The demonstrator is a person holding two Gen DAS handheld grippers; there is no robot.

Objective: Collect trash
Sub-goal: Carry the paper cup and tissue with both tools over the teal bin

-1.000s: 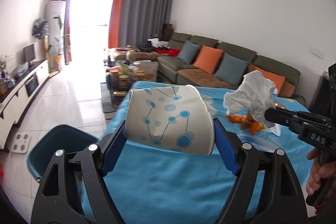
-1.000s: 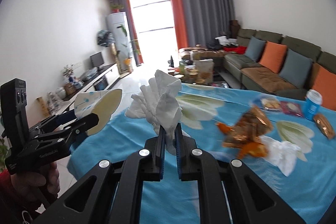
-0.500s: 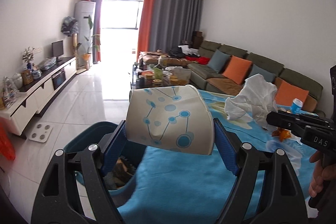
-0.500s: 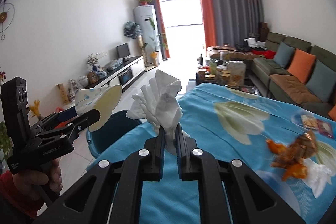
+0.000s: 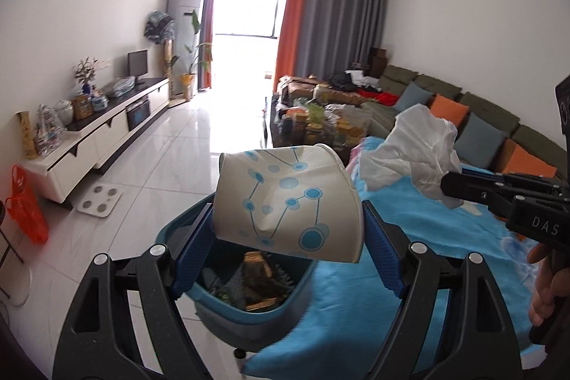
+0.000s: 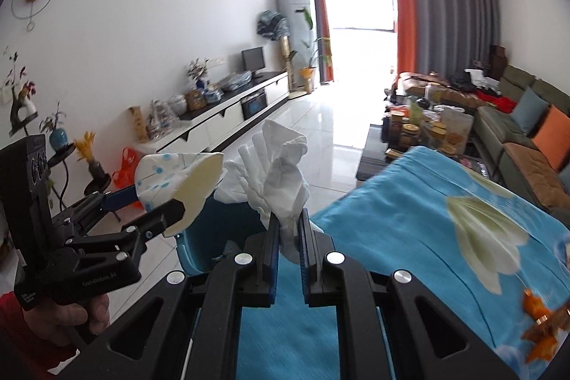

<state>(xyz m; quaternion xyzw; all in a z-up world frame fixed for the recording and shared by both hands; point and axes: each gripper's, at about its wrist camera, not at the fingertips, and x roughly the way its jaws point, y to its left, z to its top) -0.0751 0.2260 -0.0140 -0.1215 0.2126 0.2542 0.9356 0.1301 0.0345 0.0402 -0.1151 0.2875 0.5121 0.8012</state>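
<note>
My left gripper (image 5: 286,232) is shut on a crushed white paper cup (image 5: 288,202) with blue dots, held on its side above a teal trash bin (image 5: 249,305) that stands on the floor by the table edge. The bin holds dark scraps. My right gripper (image 6: 288,234) is shut on a crumpled white tissue (image 6: 274,177), which sticks up between its blue pads, over the table edge near the bin (image 6: 217,230). In the right wrist view the left gripper (image 6: 171,212) with the cup (image 6: 178,177) hangs at the left; in the left wrist view the tissue (image 5: 413,152) shows at the right.
A blue flowered tablecloth (image 6: 427,219) covers the table, with orange wrappers (image 6: 545,326) at its right edge. A white scale (image 5: 99,202) lies on the tiled floor. A TV cabinet (image 5: 99,138) lines the left wall; a cluttered coffee table (image 5: 313,123) and sofa (image 5: 481,116) stand beyond.
Both grippers have swung left off the table toward the bin, each keeping its load. The bin, first only a rim at the left, now lies right under the cup.
</note>
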